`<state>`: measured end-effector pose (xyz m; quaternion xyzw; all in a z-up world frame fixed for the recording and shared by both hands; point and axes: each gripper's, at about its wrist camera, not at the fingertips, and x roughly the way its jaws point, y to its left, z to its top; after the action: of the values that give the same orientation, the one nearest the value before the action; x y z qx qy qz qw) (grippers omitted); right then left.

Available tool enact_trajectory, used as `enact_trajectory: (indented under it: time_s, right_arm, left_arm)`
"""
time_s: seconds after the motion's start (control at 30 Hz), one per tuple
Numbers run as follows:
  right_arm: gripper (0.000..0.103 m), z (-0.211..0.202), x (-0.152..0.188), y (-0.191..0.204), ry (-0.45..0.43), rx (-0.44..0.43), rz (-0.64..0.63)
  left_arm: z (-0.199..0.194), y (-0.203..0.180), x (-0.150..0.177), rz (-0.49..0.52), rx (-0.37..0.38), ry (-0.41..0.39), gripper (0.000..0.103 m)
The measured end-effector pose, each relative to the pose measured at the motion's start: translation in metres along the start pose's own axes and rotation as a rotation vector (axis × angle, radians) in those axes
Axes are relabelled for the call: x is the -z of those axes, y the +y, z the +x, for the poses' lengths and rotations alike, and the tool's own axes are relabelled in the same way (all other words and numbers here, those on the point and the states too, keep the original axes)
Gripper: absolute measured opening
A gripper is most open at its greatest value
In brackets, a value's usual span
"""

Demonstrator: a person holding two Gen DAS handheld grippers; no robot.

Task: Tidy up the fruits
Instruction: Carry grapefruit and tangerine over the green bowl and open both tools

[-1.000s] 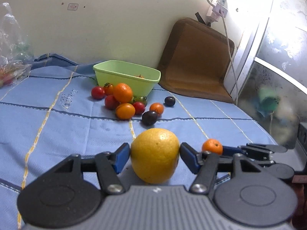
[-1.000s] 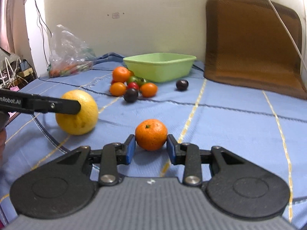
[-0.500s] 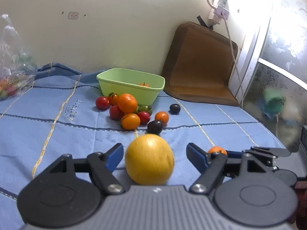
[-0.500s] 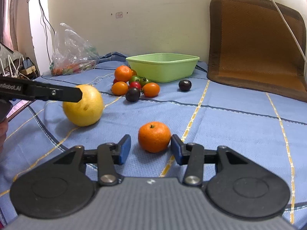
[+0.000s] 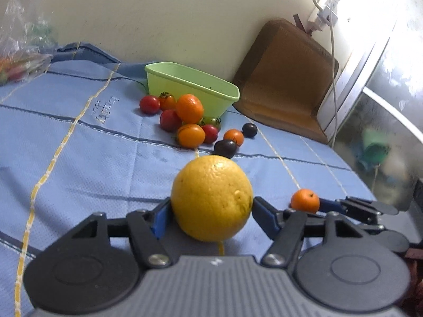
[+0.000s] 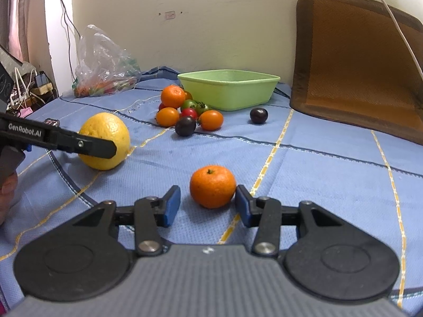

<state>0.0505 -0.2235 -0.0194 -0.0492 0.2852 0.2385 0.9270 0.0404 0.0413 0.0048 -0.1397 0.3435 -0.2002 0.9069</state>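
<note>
Closing just now on a large yellow citrus (image 5: 211, 195), the left tongs (image 5: 212, 211) have their blue pads (image 5: 160, 219) against both flanks of the fruit, which sits on the blue striped cloth (image 6: 330, 185). The right tongs (image 6: 207, 203) have also just been closing, yet they stand apart around a small mandarin (image 6: 212, 186). The right-side pad is at the mandarin's skin, and a clear gap shows on the other side. The mandarin rests on the cloth, stem up. Seen from the right wrist, the yellow citrus lies at ten o'clock from the mandarin, well apart. A cluster of small fruits (image 6: 189, 112), orange, red, green and dark, lies at twelve o'clock. Just behind the cluster stands a green tub (image 6: 230, 97), and a lone dark plum (image 6: 259, 115) lies at one o'clock. A clear plastic bag (image 6: 103, 63) sits far off at eleven o'clock against the wall. A brown mat (image 6: 357, 60) leans at two o'clock.
</note>
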Motion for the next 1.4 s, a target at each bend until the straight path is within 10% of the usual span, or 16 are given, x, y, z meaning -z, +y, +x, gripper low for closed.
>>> enact_trajectory:
  time_s: [0.4, 0.73, 1.07, 1.4]
  right_arm:
    - [0.038, 0.027, -0.064, -0.027, -0.087, -0.059, 0.034]
    - [0.038, 0.122, -0.147, -0.066, -0.105, -0.032, 0.094]
    - [0.039, 0.165, -0.156, -0.075, -0.086, -0.008, 0.063]
    - [0.039, 0.097, -0.123, -0.055, -0.097, -0.200, 0.026]
  left_arm:
    - [0.025, 0.010, -0.086, -0.011, 0.052, -0.028, 0.064]
    - [0.119, 0.022, -0.189, 0.025, -0.084, -0.020, 0.064]
    - [0.165, 0.040, -0.195, 0.000, -0.110, 0.026, 0.064]
    - [0.168, 0.041, -0.194, 0.016, -0.113, 0.024, 0.064]
